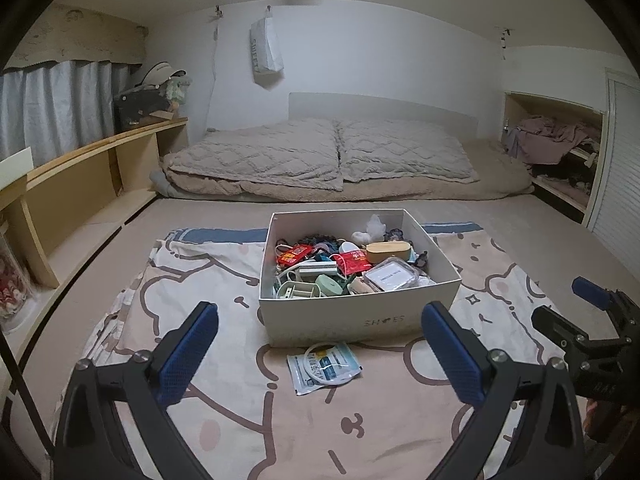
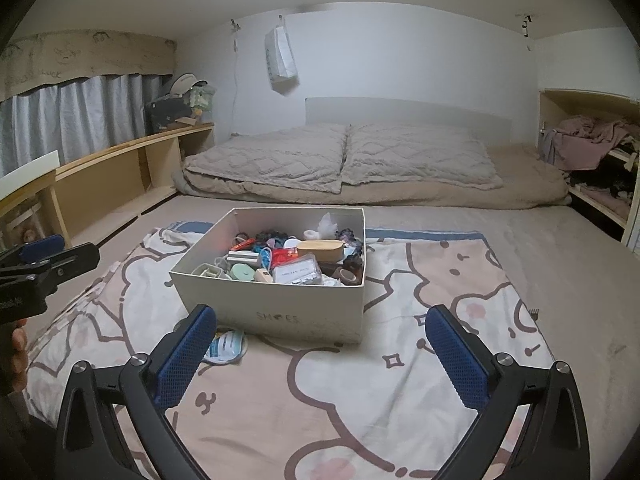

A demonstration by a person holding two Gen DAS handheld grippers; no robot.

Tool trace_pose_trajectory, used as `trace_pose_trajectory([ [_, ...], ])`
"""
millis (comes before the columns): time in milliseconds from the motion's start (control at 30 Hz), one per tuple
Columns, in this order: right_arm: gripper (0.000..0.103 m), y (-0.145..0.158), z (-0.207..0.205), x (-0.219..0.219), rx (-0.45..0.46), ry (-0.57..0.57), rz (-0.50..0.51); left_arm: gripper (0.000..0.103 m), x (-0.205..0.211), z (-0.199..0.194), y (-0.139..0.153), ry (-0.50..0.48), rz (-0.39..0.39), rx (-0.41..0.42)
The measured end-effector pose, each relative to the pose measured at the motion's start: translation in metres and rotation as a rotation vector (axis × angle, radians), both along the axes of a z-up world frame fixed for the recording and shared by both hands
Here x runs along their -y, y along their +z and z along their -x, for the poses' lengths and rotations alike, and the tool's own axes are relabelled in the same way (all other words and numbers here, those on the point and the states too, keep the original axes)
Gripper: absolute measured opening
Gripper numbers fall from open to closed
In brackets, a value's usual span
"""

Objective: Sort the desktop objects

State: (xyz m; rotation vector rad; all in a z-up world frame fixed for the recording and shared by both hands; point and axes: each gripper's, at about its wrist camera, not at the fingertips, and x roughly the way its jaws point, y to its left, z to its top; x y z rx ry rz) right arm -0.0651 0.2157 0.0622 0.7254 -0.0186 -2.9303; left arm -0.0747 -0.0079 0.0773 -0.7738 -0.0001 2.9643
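Observation:
A white shoe box (image 1: 360,318) (image 2: 280,308) stands on a cartoon-print cloth (image 1: 208,280) (image 2: 440,280), full of several small items: red packets, a green tape roll, a tan case, a clear packet. In front of the box lies a flat plastic packet with a white ring (image 1: 326,364) (image 2: 226,346). My left gripper (image 1: 320,356) is open, its blue pads wide apart on either side of that packet, with nothing held. My right gripper (image 2: 320,360) is open and empty over bare cloth in front of the box; the packet shows just past its left pad (image 2: 184,356).
A folded duvet (image 1: 320,156) lies on the bed behind the cloth. A low wooden shelf (image 1: 92,184) runs along the left and a cubby with clothes (image 1: 560,148) sits at the right. The other gripper shows at the edge of each view.

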Motion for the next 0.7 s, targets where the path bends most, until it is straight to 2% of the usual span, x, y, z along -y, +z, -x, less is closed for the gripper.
trace_pose_trajectory([
  [300,0.103,-0.001,0.0,0.0,0.001,-0.002,-0.002,0.103,0.007,0.003,-0.007,0.024,0.012,0.01],
  [700,0.103,-0.015,0.011,0.003,0.037,-0.007,-0.004,0.103,0.021,0.015,-0.028,0.054,0.008,0.063],
])
